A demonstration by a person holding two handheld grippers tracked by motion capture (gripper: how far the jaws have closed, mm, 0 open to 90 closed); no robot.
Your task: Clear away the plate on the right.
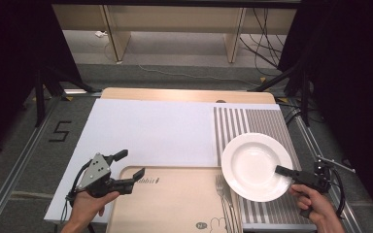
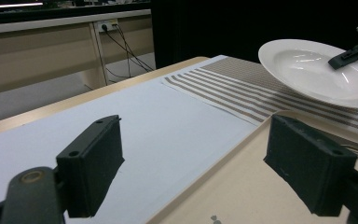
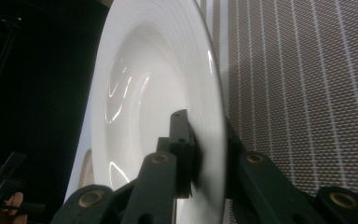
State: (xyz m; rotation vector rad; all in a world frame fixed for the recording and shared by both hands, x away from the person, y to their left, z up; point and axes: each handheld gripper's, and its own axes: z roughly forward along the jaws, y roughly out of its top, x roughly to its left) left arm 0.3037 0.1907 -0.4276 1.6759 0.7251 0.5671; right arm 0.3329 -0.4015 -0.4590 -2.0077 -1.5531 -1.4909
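White plate [image 1: 252, 165] is pinched at its rim by the right gripper [image 1: 285, 171], over the striped mat [image 1: 267, 121] beside the tray [image 1: 175, 204]. Left gripper [image 1: 126, 167] hangs open above the tray. Next, probably, carrying the plate level to its spot.

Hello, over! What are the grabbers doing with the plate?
Right gripper clamped on white plate rim. Left gripper open, empty. Fork beside plate, on tray.

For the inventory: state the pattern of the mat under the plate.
The mat has brown and white stripes, clearest in the high view.
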